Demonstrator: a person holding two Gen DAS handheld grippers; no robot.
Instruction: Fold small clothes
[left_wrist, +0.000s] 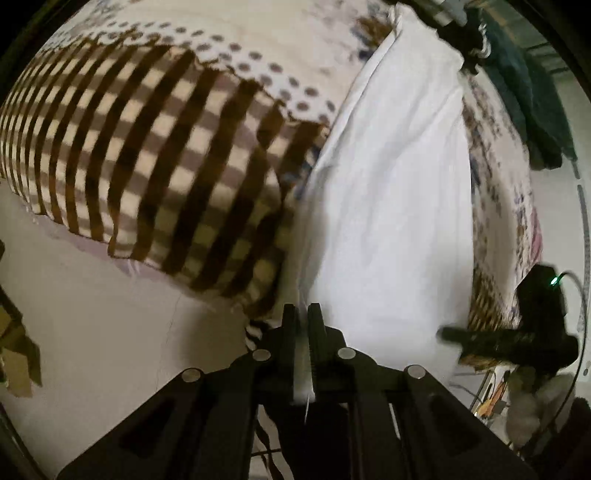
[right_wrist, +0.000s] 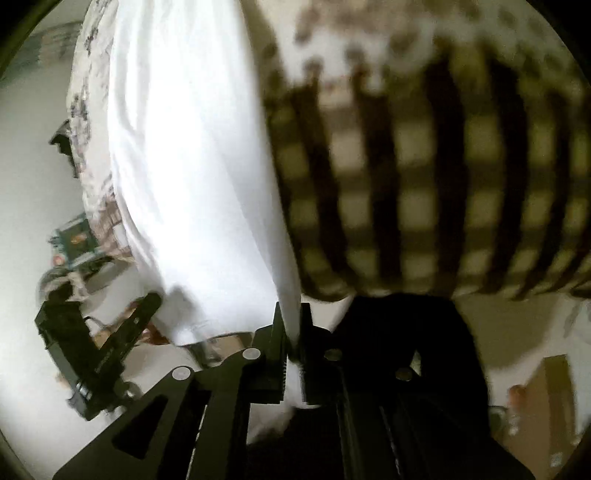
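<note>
A white garment (left_wrist: 391, 206) lies stretched over a bed and runs away from both cameras. My left gripper (left_wrist: 303, 314) is shut on its near left edge; white cloth shows pinched between the jaws. My right gripper (right_wrist: 291, 314) is shut on the garment's (right_wrist: 192, 177) other near edge, with cloth running down between its fingers. The right gripper also shows in the left wrist view (left_wrist: 454, 334) at the garment's right side, and the left gripper shows in the right wrist view (right_wrist: 147, 302) at the garment's left side.
The bed has a brown checked and dotted cover (left_wrist: 147, 166) with a floral part (left_wrist: 509, 192) on the right. Light floor (left_wrist: 92, 314) lies below the bed edge. A dark cloth (left_wrist: 528, 92) hangs at the far right. Clutter and cables (left_wrist: 495, 395) sit on the floor.
</note>
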